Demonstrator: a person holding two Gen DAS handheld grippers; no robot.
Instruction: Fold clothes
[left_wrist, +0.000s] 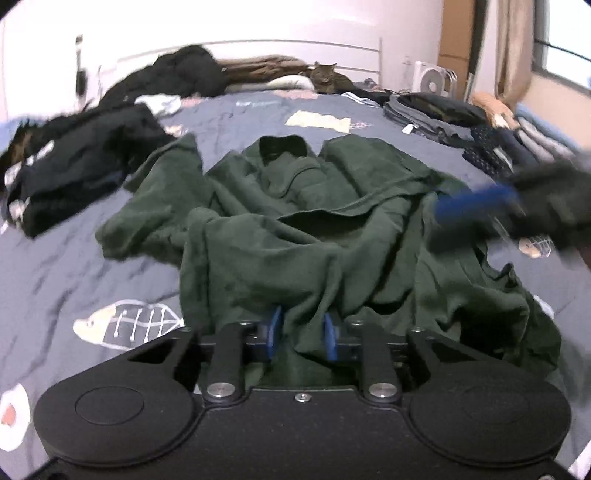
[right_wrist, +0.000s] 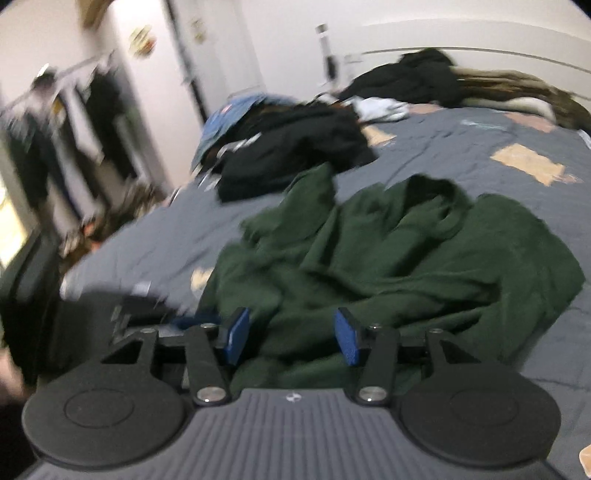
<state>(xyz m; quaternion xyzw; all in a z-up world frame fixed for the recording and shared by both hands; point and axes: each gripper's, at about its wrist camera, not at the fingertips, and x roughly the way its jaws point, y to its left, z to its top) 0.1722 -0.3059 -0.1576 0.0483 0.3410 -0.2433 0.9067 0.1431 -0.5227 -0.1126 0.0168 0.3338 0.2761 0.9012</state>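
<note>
A dark green shirt (left_wrist: 295, 229) lies crumpled on the grey-blue bedspread (left_wrist: 74, 266), collar toward the headboard. My left gripper (left_wrist: 303, 334) is at its near edge, and a bunched fold of the green cloth is pinched between the blue pads. My right gripper (right_wrist: 291, 338) is open over the near part of the green shirt (right_wrist: 388, 258); cloth lies below the gap and the pads do not press on it. In the left wrist view the right gripper (left_wrist: 476, 206) is a blurred blue and black shape above the shirt's right side.
A heap of dark clothes (left_wrist: 85, 166) lies on the left of the bed. Folded garments (left_wrist: 436, 110) are stacked at the far right. A cat (left_wrist: 325, 75) sits by the headboard, with a white fan (left_wrist: 430, 79) beyond. Hanging clothes (right_wrist: 103, 110) are left of the bed.
</note>
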